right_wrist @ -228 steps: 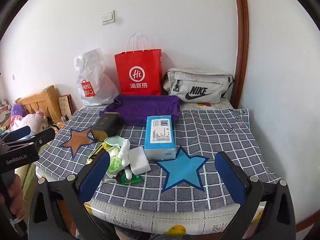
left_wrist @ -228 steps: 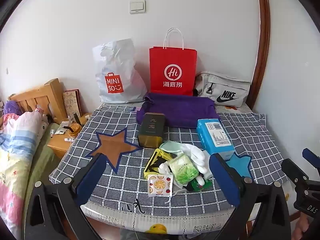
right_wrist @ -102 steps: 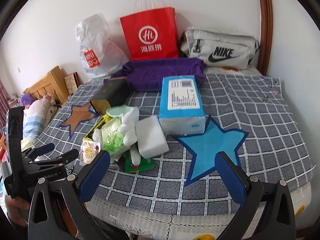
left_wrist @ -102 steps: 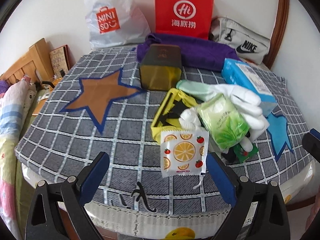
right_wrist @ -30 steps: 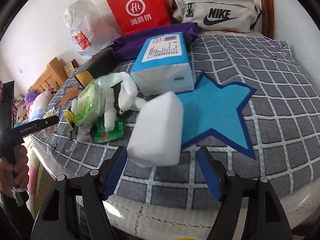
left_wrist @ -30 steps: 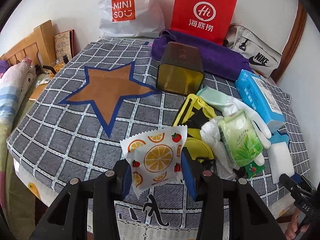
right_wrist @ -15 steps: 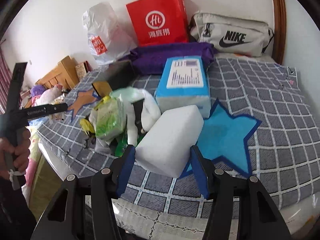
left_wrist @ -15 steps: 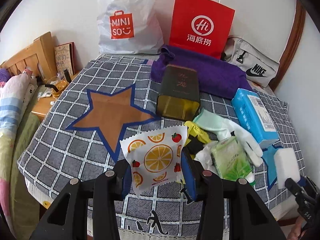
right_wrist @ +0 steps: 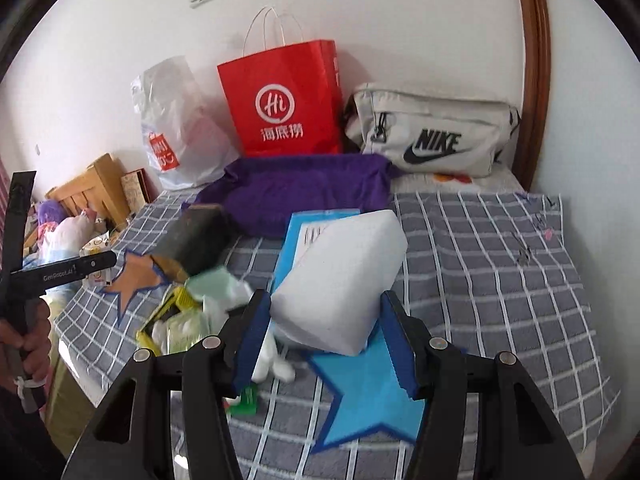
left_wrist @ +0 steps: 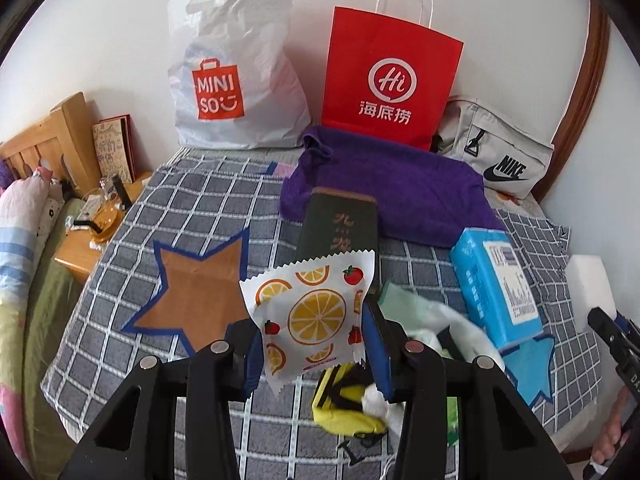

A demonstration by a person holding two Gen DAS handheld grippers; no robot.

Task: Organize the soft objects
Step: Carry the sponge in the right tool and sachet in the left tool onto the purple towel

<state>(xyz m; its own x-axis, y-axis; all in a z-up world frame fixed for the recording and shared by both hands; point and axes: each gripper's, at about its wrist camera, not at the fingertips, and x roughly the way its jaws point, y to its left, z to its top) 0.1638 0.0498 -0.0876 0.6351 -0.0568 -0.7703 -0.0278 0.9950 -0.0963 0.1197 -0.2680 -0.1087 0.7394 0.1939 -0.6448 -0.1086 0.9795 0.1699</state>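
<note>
A checked grey bedspread [left_wrist: 192,216] carries the clutter; above it, the left claw [left_wrist: 316,344] is clamped on an orange-print sachet [left_wrist: 312,316], lifted clear of the cover with the brown star patch [left_wrist: 196,292] just to its left; the right claw [right_wrist: 324,332] is clamped on a white sponge block [right_wrist: 340,280], held tilted above the blue star patch [right_wrist: 368,396] and in front of the blue tissue pack [right_wrist: 296,228].

On the bed, a loose pile sits between the two stars: a yellow pouch [left_wrist: 348,408], a mint-green cloth [left_wrist: 400,300], white gloves [left_wrist: 468,332] and a green wipes packet [right_wrist: 188,328]; how they overlap is hard to read behind the fingers; a dark tea tin [left_wrist: 340,228] lies just beyond the pile, its far end touching a folded purple towel [left_wrist: 400,188].

Against the wall stand a white Miniso plastic bag [left_wrist: 232,76], a red paper bag [left_wrist: 388,80] and a grey Nike waist bag [left_wrist: 496,152], side by side behind the towel.

From the right wrist view the person's left hand [right_wrist: 28,340] grips the other tool's handle at the frame's left edge; a wooden headboard [left_wrist: 44,136] and nightstand [left_wrist: 84,248] stand beyond the bed's left side.
</note>
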